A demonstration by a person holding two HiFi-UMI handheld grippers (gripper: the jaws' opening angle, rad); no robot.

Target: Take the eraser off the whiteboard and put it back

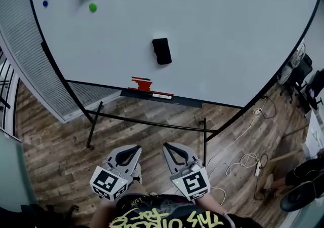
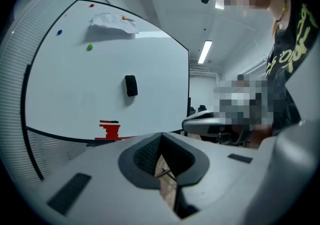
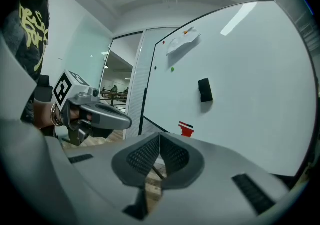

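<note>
Left gripper [image 2: 161, 136]: jaws closed tip to tip, nothing between them. Right gripper [image 3: 160, 135]: same condition, closed and empty. Both are held low, side by side, aimed at the whiteboard [image 1: 228, 29] and well apart from it.

The eraser [image 1: 162, 51] clings to the board face near mid-width, above the tray [image 1: 152, 93], untouched. Its long axis runs up the board, with the top tilted slightly left in the head view. It lies ahead of and above both grippers, between their lines. The right gripper appears marginally nearer.

The pick likely requires the jaws opened across the eraser's short width, approaching square to the board.
</note>
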